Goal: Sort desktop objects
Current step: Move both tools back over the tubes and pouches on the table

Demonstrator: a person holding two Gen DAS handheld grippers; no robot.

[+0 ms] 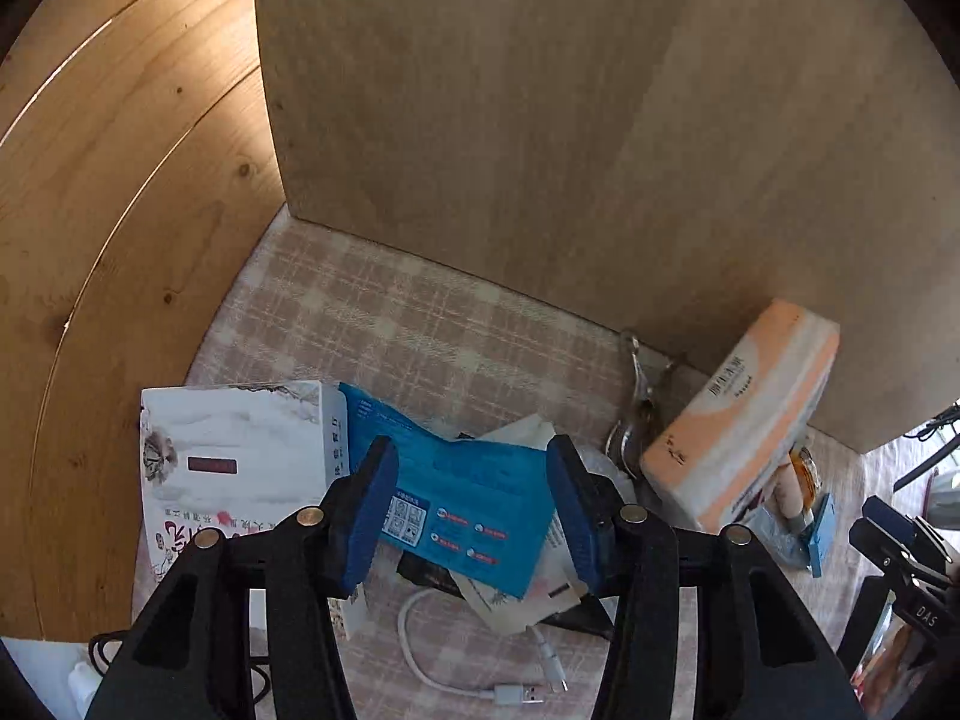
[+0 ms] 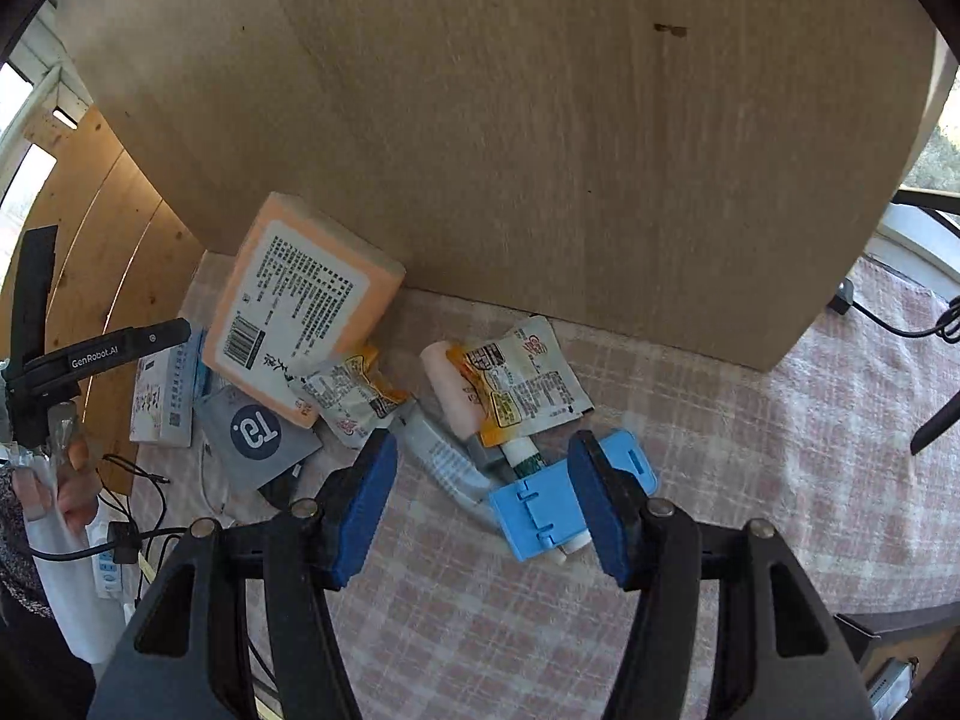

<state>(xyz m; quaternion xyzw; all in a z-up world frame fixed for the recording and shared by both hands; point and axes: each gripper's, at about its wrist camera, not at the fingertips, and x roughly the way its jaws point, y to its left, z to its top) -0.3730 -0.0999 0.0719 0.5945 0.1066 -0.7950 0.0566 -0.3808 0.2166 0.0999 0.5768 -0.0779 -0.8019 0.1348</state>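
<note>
A tall board (image 1: 570, 120) stands upright at the back of the worktop (image 2: 720, 450), which wears a pink checked cloth, and a pine wall (image 1: 120, 240) closes off the left side. The clutter lies along the board's foot. Biggest is the orange tissue pack (image 2: 300, 306), tilted with its far end against the board and its near end resting on other things. At the far left a white box (image 1: 234, 456) lies flat, with a blue packet (image 1: 468, 504) overlapping its right edge. A grey pouch (image 2: 258, 438) sits below the tissue pack, and two snack sachets (image 2: 528, 384) lie to its right, one of them partly over a pink tube (image 2: 450, 396). A light blue clip (image 2: 540, 510) lies nearest the camera, over a white stick. A white cable (image 1: 432, 654) curls on the cloth below the blue packet. The left gripper (image 1: 474, 516) hangs over the blue packet with its jaws spread and nothing between them. The right gripper (image 2: 486, 498) hangs above the blue clip, jaws likewise wide apart and empty
</note>
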